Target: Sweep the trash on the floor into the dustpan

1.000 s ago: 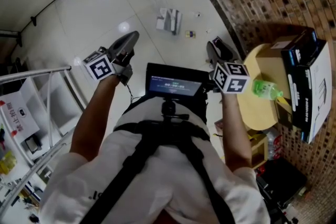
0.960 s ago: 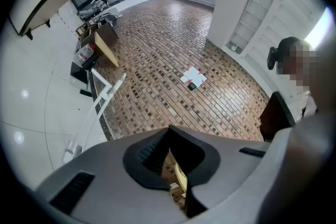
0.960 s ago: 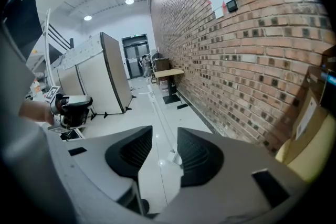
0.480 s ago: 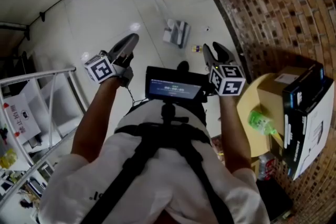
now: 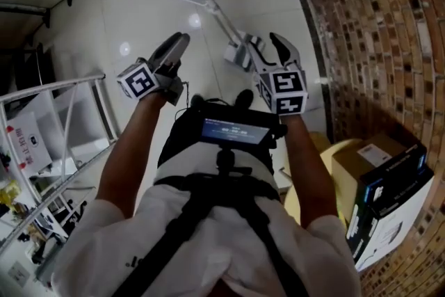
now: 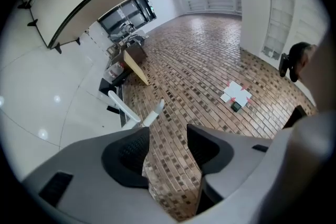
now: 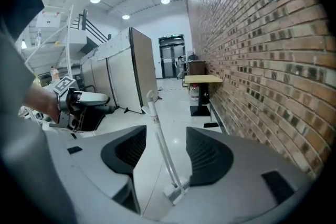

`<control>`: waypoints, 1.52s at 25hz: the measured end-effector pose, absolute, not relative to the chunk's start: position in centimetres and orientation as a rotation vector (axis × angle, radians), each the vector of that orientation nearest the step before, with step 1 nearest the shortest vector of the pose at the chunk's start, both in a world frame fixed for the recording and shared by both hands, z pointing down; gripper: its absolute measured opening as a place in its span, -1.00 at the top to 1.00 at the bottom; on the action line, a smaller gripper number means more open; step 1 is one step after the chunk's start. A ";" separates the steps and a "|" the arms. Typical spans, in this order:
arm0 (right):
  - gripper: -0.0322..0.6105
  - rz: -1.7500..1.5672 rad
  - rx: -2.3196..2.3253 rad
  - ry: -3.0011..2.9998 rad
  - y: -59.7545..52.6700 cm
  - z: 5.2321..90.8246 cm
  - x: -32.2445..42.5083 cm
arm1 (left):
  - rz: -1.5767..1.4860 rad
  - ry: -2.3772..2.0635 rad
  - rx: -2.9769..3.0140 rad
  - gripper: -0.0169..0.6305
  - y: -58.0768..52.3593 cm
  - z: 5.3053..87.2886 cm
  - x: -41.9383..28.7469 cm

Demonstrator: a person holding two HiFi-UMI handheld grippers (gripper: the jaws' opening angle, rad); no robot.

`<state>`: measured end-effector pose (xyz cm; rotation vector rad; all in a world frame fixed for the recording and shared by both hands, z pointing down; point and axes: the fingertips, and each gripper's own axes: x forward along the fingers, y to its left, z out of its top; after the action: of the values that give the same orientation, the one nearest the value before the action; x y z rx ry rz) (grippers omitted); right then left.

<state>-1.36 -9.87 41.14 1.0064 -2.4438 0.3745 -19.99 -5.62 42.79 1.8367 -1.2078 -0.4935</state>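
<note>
A white long-handled broom and dustpan set (image 5: 238, 52) stands on the pale tiled floor by the brick wall, its handles (image 5: 208, 5) leaning away. My right gripper (image 5: 270, 45) hovers just right of it. In the right gripper view the set's handle (image 7: 159, 144) and base (image 7: 176, 192) show through the gap of that gripper (image 7: 166, 136). Its jaws are opening, with nothing between them. My left gripper (image 5: 181, 39) is raised left of the set and faces the wall. Its jaws (image 6: 168, 136) are also opening and hold nothing. The handles (image 6: 126, 108) show beyond them. I can make out no trash.
The curved brick wall (image 5: 361, 24) runs along the right. A round yellow table (image 5: 316, 142) carries a cardboard box (image 5: 368, 158) and a black-and-white box (image 5: 389, 215). A metal rack (image 5: 62, 122) stands at the left. A small screen (image 5: 233, 127) sits on the person's chest.
Both grippers have travelled forward to the broom and dustpan set, which now sits just ahead of them. The right jaws stand wider apart. The yellow table has slid to the lower right of the view.
</note>
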 end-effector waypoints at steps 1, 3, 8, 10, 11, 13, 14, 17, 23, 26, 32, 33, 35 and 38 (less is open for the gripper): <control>0.16 0.353 0.990 -2.457 -10.5 41.3 -3.1 | -0.497 -1.216 1.826 0.29 -6.3 43.2 -20.8; 0.10 0.312 0.952 -2.477 -11.4 42.0 -6.7 | -0.517 -1.216 1.810 0.23 -7.9 43.7 -22.4; -0.01 0.279 0.968 -2.449 -14.7 43.3 -14.4 | -0.495 -1.172 1.789 0.17 -12.3 45.6 -25.8; -0.01 0.260 1.007 -2.434 -16.3 43.7 -16.8 | -0.478 -1.143 1.768 0.17 -13.6 46.6 -26.9; -0.01 0.251 1.027 -2.428 -17.0 43.9 -17.9 | -0.475 -1.125 1.764 0.14 -14.2 47.0 -27.4; -0.01 0.227 1.066 -2.417 -18.6 44.2 -19.8 | -0.478 -1.085 1.764 0.12 -15.5 47.4 -28.0; -0.01 0.213 1.089 -2.410 -19.3 44.4 -20.5 | -0.480 -1.067 1.764 0.12 -16.0 47.5 -28.2; -0.01 0.196 1.157 -2.373 -21.3 45.0 -21.4 | -0.472 -1.018 1.761 0.12 -16.9 47.9 -28.0; 0.32 0.142 1.205 -2.260 -23.0 46.0 -19.1 | -0.448 -0.922 1.744 0.12 -17.7 49.0 -25.3; 0.69 0.102 1.215 -2.175 -22.8 46.5 -16.0 | -0.491 -0.904 1.734 0.12 -18.1 48.9 -24.6; 0.77 0.277 1.309 -2.026 -22.8 49.6 -6.8 | -0.577 -0.892 1.691 0.12 -18.7 48.5 -23.5; 0.82 0.310 1.326 -2.032 -23.1 49.4 -5.6 | -0.583 -0.885 1.687 0.10 -18.6 48.3 -23.2; 0.88 0.356 1.334 -2.057 -23.7 49.0 -3.7 | -0.583 -0.879 1.682 0.10 -18.4 48.3 -22.8; 0.89 0.376 1.302 -2.091 -24.5 48.4 -1.2 | -0.574 -0.869 1.680 0.10 -18.5 48.7 -22.0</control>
<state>-1.17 -24.53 48.40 1.3024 -2.0914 0.3759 -21.97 -18.51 48.70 1.6795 -0.8689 -0.5743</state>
